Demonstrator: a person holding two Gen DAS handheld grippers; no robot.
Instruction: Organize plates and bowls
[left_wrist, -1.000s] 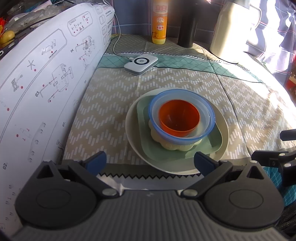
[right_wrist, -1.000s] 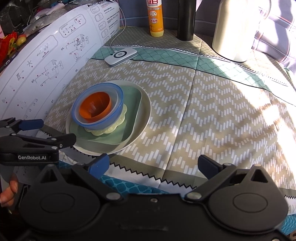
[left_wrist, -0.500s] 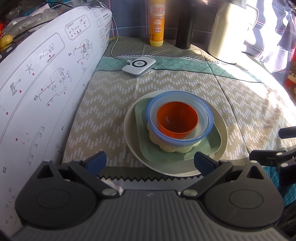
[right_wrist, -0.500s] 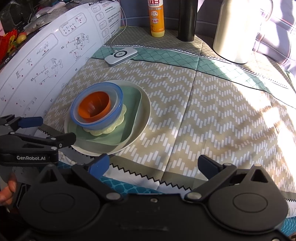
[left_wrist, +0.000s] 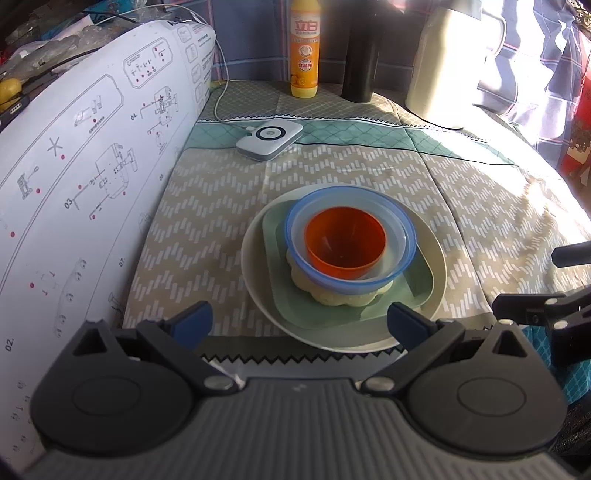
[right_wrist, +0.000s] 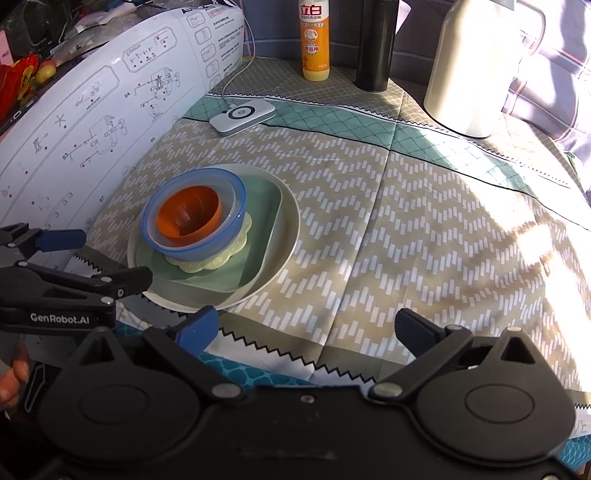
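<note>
— Orange bowl (left_wrist: 345, 240) sits inside the blue-rimmed clear bowl (left_wrist: 351, 236), which rests on a pale scalloped dish (left_wrist: 340, 297); under that lie a green square plate (left_wrist: 295, 299) and the round white plate (left_wrist: 255, 273). All of it stands stacked on the patterned cloth (left_wrist: 207, 206).

— What does the right wrist view add?

— A fingertip (right_wrist: 14, 376) at the lower left edge, beside the left gripper's (right_wrist: 107, 260) black body (lettering reads GenRobot.AI). It also shows the wide bare stretch of cloth to the right of the stack.

— And the left wrist view?

— The stack head-on, just beyond the left gripper's spread blue fingertips (left_wrist: 194, 319). The right gripper (left_wrist: 532, 280) pokes in at the right edge, only partly in frame.

— What is hard to read?

— The scalloped dish is mostly covered by the bowls. The white jug (right_wrist: 476, 70) is cut off at the top, and glare washes out the cloth at far right.

— State of the tools?

— Both are released, jaws wide, empty. The right gripper (right_wrist: 306, 328) hovers near the table's front edge, with the stack ahead to its left.
</note>
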